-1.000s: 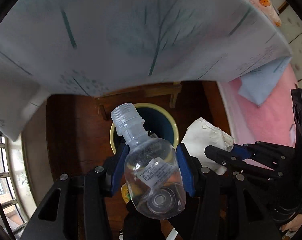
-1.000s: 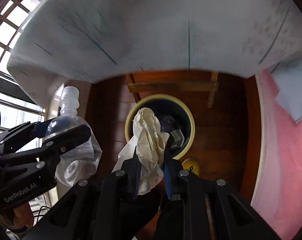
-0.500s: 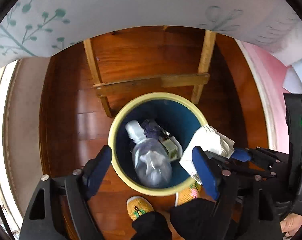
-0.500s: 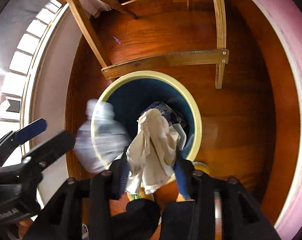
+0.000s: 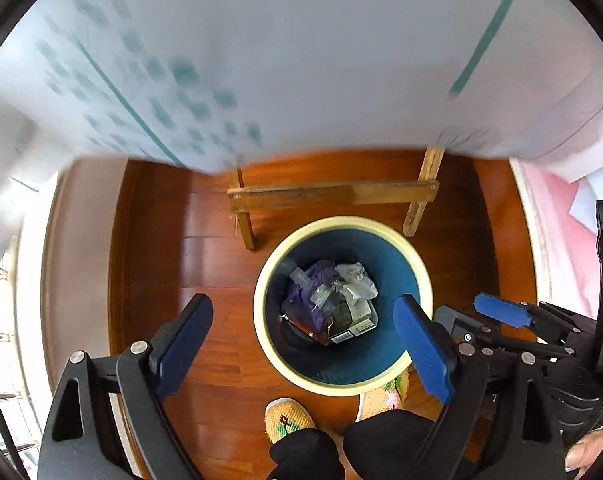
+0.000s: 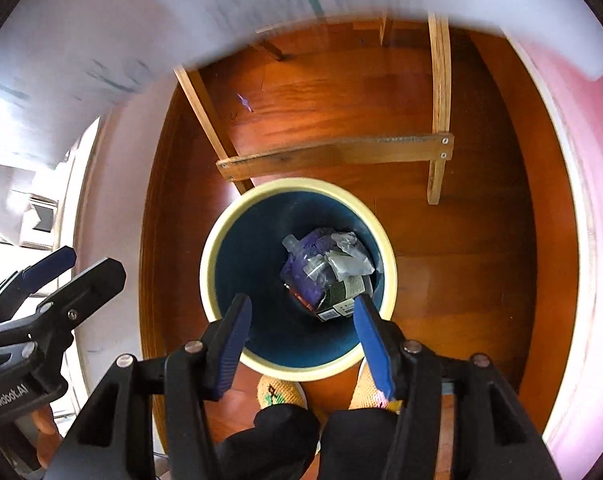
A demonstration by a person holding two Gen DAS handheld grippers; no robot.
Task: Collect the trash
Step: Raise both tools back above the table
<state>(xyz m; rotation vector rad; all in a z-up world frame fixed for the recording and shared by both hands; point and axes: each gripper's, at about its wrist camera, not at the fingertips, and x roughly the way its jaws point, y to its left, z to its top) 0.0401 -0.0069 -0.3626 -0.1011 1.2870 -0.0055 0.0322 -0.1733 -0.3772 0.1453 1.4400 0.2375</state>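
Both tools point down over the round, cream-rimmed, dark-blue waste bin (image 5: pixel 343 384) on the wooden floor. The left gripper (image 5: pixel 303 334) and right gripper (image 6: pixel 299 330) have just been opening; both jaws are released, nothing between them. The clear plastic bottle (image 6: pixel 315 268) and crumpled white paper (image 6: pixel 347 258) lie inside the bin.

The clear plastic bottle (image 5: pixel 321 294) no longer sits in the left gripper (image 5: pixel 301 344); it lies in the bin (image 5: pixel 417 264) among the rubbish. The crumpled tissue (image 6: pixel 347 258) has left the right gripper (image 6: pixel 301 342) and rests beside it. Both jaws have just been opening and stand empty.
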